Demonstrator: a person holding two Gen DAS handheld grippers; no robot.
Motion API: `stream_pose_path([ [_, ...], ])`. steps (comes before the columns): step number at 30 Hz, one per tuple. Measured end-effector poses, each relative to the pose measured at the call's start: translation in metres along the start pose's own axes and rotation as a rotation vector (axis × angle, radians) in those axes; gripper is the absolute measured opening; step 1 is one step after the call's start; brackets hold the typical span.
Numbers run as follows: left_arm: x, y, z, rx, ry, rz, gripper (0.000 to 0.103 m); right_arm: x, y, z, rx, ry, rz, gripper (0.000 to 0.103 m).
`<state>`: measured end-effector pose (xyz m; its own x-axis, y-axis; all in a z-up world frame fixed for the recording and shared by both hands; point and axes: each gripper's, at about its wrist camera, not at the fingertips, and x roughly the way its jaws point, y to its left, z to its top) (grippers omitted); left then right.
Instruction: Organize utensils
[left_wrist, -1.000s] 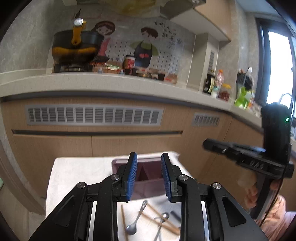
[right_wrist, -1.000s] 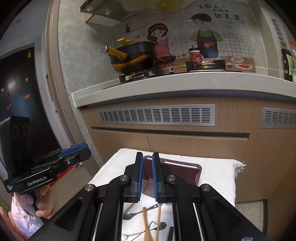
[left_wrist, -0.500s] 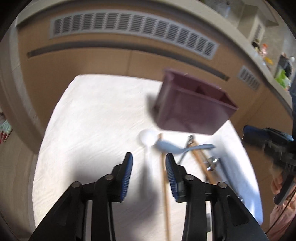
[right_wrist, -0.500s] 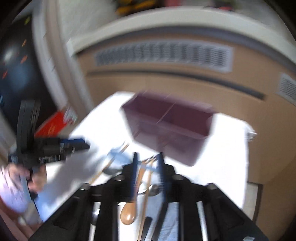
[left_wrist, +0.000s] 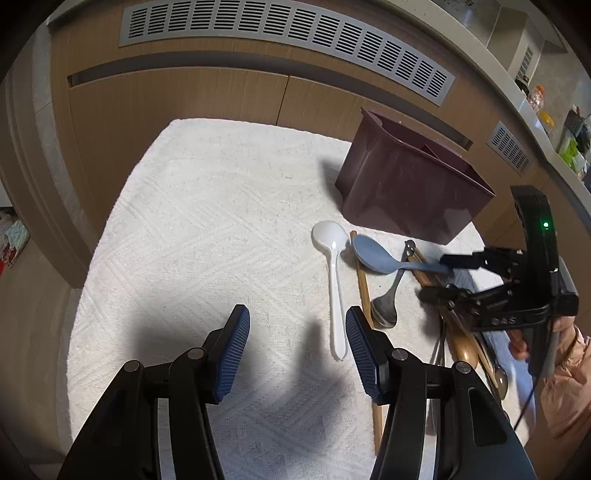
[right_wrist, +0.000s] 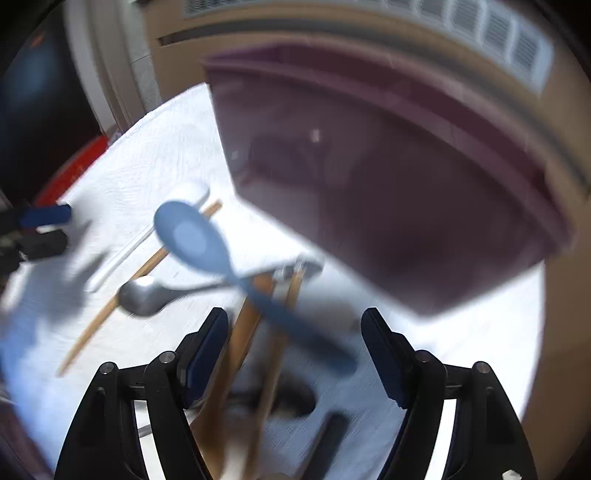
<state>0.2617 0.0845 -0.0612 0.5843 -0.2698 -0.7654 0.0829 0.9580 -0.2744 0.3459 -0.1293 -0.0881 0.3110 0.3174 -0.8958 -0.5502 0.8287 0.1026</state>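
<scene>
From the left wrist view, the left gripper (left_wrist: 297, 349) hangs over the white towel (left_wrist: 192, 229) with its jaws opening and nothing between them; the white plastic spoon (left_wrist: 334, 280) lies just right of the gap, its handle end near the right finger. To take it well, I judge the gripper should shift right until the slim handle sits between the pads, then close low against the towel. The spoon looks light and smooth, likely to slip. Beside it lie a chopstick (left_wrist: 364, 280), a blue spoon (left_wrist: 376, 253) and a steel spoon (left_wrist: 386, 306), all in front of the maroon utensil holder (left_wrist: 406, 184), which stands upright and looks empty from here.

From the right wrist view, blurred, the right gripper (right_wrist: 295, 354) is also opening, jaws apart astride the blue spoon's handle (right_wrist: 295, 317) and wooden utensils (right_wrist: 243, 332) without pressing them. Closing on the blue handle alone seems best.
</scene>
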Motion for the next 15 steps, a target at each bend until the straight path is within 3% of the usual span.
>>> stream_pose_path([
  [5, 0.006, -0.002, -0.002, -0.005, 0.011, -0.013, 0.058, -0.02, 0.013, -0.016, 0.038, 0.063, 0.24, 0.078],
  [7, 0.007, -0.003, -0.003, -0.007, 0.014, -0.017, 0.059, -0.03, 0.023, -0.014, -0.002, 0.02, 0.177, 0.081],
  [9, 0.007, -0.003, -0.004, -0.011, 0.016, -0.017, 0.059, -0.04, 0.034, -0.009, -0.073, -0.079, 0.014, 0.099],
  [11, 0.004, -0.002, -0.006, -0.012, 0.013, -0.017, 0.059, -0.046, 0.044, -0.004, -0.128, -0.162, -0.091, 0.103],
  [13, 0.0, 0.0, -0.007, -0.013, 0.008, -0.009, 0.059, -0.045, 0.047, 0.006, -0.147, -0.184, -0.078, 0.103],
  [15, -0.003, 0.005, -0.008, -0.016, 0.002, 0.002, 0.059, -0.034, 0.05, 0.019, -0.154, -0.15, -0.066, 0.103],
])
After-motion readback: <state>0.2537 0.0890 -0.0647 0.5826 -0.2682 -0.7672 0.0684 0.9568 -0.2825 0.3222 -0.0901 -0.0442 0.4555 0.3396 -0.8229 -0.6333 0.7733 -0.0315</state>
